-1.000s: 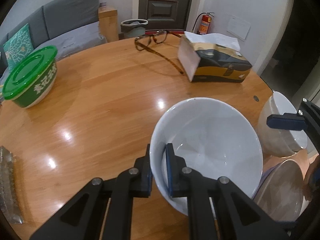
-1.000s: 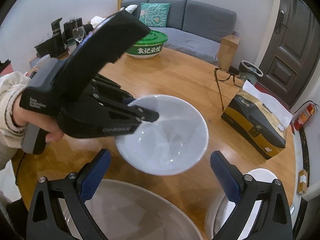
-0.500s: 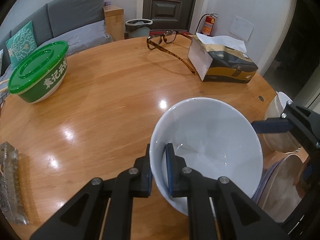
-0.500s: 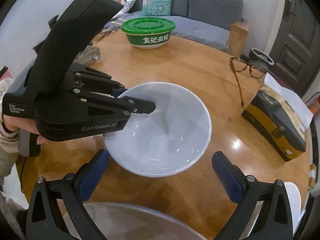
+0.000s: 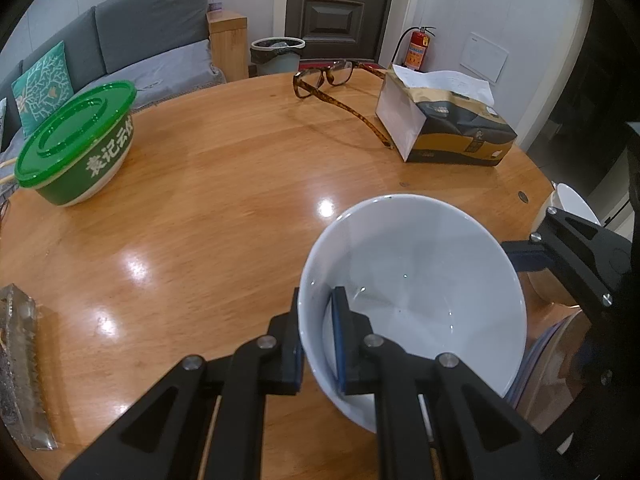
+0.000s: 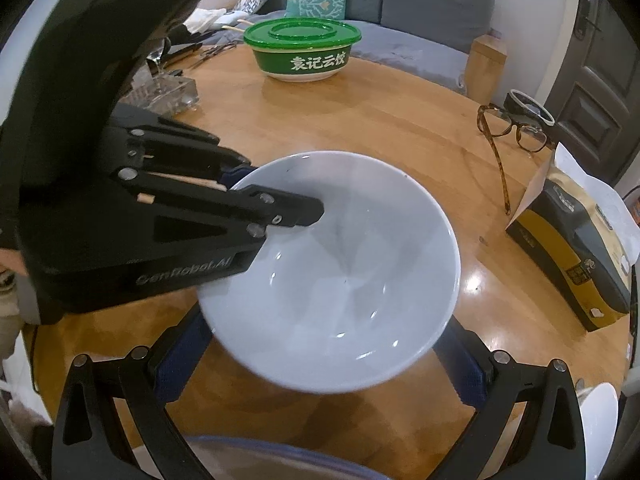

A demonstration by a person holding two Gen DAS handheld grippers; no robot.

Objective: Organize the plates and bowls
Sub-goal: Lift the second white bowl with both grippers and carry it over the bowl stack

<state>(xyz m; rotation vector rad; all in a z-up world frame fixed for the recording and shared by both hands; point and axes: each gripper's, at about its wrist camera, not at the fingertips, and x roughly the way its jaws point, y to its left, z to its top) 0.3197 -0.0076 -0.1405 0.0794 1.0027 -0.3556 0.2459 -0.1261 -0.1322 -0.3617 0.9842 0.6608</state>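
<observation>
1. The left hand-held gripper [image 5: 318,344] pinches the near rim of a round white ceramic bowl [image 5: 420,300], one finger inside and one outside, above the round wooden table [image 5: 224,200].
2. The right hand-held gripper [image 6: 320,364] has its blue-padded fingers spread wide, flanking the bowl's underside; contact cannot be made out.
3. Beyond sit a green-lidded takeaway bowl [image 5: 76,148], tortoiseshell glasses [image 5: 332,80] and a black-and-gold tissue pack [image 5: 448,128].
</observation>
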